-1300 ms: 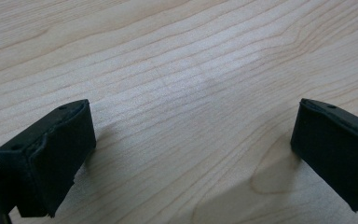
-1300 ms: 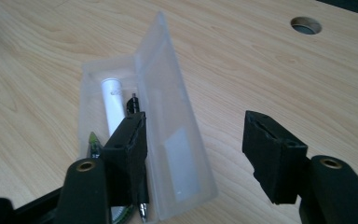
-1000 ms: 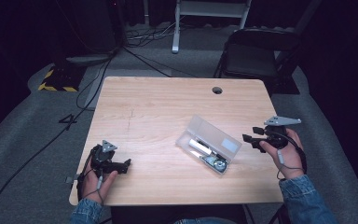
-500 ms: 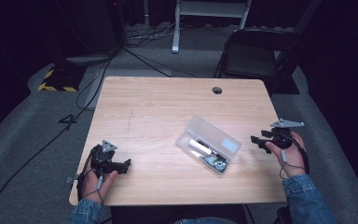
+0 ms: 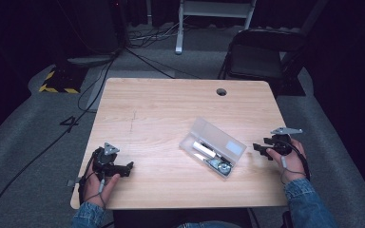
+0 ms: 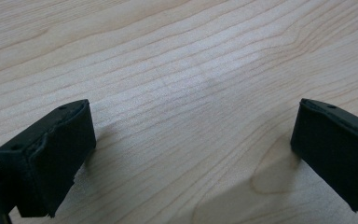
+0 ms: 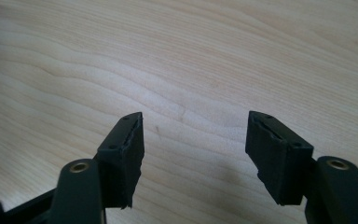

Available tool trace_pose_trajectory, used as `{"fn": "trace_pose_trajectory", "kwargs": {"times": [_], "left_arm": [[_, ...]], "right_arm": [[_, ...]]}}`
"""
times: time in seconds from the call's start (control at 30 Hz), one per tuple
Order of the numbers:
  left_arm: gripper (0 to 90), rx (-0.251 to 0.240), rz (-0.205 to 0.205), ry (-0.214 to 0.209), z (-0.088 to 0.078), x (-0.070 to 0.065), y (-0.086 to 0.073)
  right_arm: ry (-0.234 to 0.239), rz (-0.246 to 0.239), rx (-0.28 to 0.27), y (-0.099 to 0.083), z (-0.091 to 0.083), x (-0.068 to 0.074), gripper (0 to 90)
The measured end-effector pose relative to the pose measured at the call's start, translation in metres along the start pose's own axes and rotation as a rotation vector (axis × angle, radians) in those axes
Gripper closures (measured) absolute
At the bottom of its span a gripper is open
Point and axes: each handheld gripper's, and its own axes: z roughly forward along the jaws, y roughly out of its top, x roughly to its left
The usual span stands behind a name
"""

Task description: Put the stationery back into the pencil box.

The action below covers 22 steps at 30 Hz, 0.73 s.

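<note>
High view alone shows the clear case (image 5: 212, 147); both grippers' jaws gape wide over bare table (image 5: 161, 114).

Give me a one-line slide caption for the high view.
Clear plastic case on a wooden table, flanked by open left gripper and right gripper.
</note>
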Motion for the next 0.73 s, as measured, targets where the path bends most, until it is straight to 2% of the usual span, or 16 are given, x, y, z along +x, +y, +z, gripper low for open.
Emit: {"fn": "trace_pose_trajectory", "kwargs": {"times": [0.17,0.27,0.43,0.5,0.63,0.67,0.73], "left_arm": [[0.2,0.0,0.0,0.0,0.0,0.0,0.0],[0.2,0.0,0.0,0.0,0.0,0.0,0.0],[0.2,0.0,0.001,0.0,0.0,0.0,0.0],[0.2,0.0,0.001,0.0,0.0,0.0,0.0],[0.2,0.0,-0.001,-0.001,0.0,0.0,0.0],[0.2,0.0,0.0,0.0,0.0,0.0,0.0],[0.2,0.0,0.0,-0.001,0.0,0.0,0.0]], "right_arm": [[0.008,0.029,0.035,-0.004,0.006,0.0,37.9],[0.006,0.023,0.039,-0.007,0.009,0.001,37.0],[-0.016,-0.036,-0.016,-0.012,0.015,0.003,27.5],[-0.019,-0.04,-0.056,-0.015,0.019,0.004,22.7],[-0.014,-0.044,-0.056,-0.015,0.019,0.004,22.2],[-0.021,-0.04,-0.053,-0.015,0.019,0.004,17.5],[-0.035,-0.024,-0.045,-0.015,0.02,0.003,15.1]]}}
